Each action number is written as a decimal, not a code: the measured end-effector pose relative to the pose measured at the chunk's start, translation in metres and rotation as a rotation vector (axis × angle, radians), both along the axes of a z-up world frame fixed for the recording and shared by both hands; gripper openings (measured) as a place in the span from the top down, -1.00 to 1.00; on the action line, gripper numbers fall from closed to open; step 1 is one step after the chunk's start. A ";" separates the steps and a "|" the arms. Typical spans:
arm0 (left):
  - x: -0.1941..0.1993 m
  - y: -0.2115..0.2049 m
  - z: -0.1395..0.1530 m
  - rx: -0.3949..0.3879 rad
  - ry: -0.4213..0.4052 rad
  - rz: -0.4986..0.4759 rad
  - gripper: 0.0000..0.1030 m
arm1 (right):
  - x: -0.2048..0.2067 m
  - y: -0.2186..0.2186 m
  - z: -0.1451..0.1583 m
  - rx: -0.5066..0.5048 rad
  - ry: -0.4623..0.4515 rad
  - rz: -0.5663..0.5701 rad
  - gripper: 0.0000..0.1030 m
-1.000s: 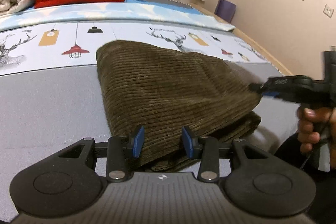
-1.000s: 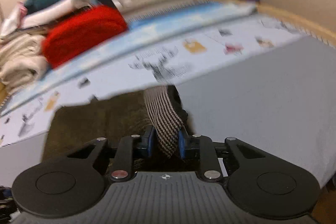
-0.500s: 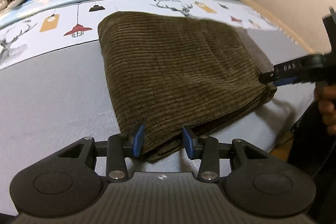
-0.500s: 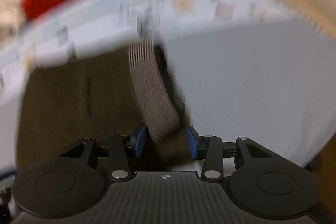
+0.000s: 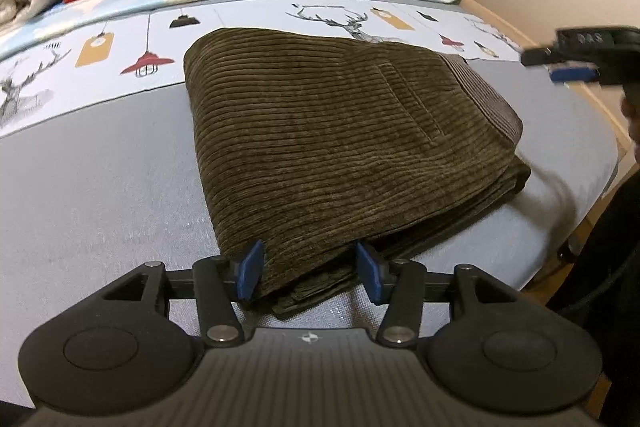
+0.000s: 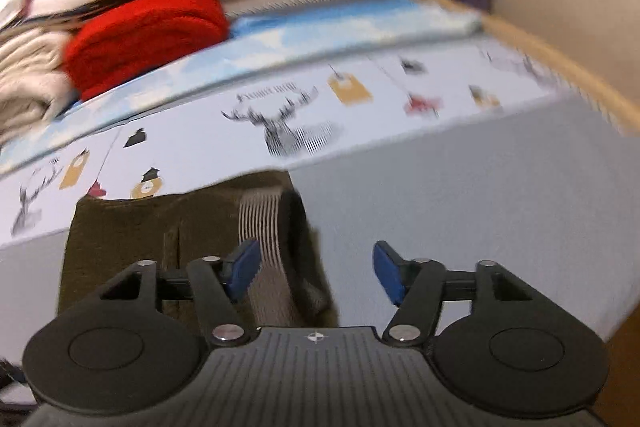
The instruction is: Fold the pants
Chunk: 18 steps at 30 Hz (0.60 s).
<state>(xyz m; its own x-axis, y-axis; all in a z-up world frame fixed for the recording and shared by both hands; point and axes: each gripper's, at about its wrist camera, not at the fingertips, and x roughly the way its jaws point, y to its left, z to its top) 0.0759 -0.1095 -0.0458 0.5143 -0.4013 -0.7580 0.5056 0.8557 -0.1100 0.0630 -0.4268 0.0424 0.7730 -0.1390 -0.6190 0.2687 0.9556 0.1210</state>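
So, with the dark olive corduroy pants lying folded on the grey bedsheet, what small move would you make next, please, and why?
Probably draw the left gripper back off the near corner. The dark olive corduroy pants lie flat in a folded stack on the grey bedsheet. The left jaws have just been opening and straddle that corner without pinching it; the right gripper has just been opening too and holds nothing.

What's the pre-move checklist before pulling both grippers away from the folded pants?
1. Right gripper released: ok. Jaws have just been opening; they stand wide, clear of the ribbed waistband.
2. Left gripper released: ok. Jaws have just opened further; the near corner of the corduroy pants lies between the pads, which do not press on it.
3. Fold stacked flat: ok, layers lie level on the grey sheet.
4. Near edges aligned: not ok, lower layers stick out at the near corner.
5. Cloth snagged on a pad: cannot tell.
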 end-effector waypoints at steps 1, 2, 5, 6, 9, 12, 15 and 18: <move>-0.001 0.000 0.000 0.000 -0.006 -0.001 -0.07 | 0.004 -0.001 -0.001 -0.028 -0.008 0.027 -0.29; -0.002 0.001 0.001 -0.004 -0.010 0.003 -0.07 | 0.010 -0.004 -0.002 -0.043 -0.015 0.050 -0.29; -0.004 0.006 0.007 -0.036 -0.025 0.036 -0.07 | 0.028 -0.006 -0.005 -0.033 -0.030 0.103 -0.30; -0.005 0.008 0.010 -0.045 -0.035 0.045 -0.04 | 0.035 -0.006 -0.008 -0.025 -0.042 0.118 -0.30; -0.008 0.012 0.022 -0.080 -0.061 0.063 0.38 | 0.046 -0.006 -0.016 0.020 -0.065 0.148 -0.30; -0.004 0.014 0.029 -0.087 -0.060 0.100 0.55 | 0.061 -0.011 -0.034 0.064 -0.032 0.153 -0.30; 0.013 0.006 0.038 -0.049 -0.079 0.133 0.55 | 0.076 -0.018 -0.050 0.079 0.031 0.141 -0.36; 0.042 -0.008 0.053 -0.028 -0.116 0.164 0.55 | 0.084 -0.029 -0.058 0.145 0.030 0.131 -0.41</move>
<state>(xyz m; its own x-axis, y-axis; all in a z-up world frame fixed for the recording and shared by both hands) 0.1180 -0.1177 0.0072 0.6579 -0.3249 -0.6794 0.3704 0.9251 -0.0837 0.1472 -0.4562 -0.0154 0.7595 0.0539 -0.6483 0.1491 0.9556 0.2541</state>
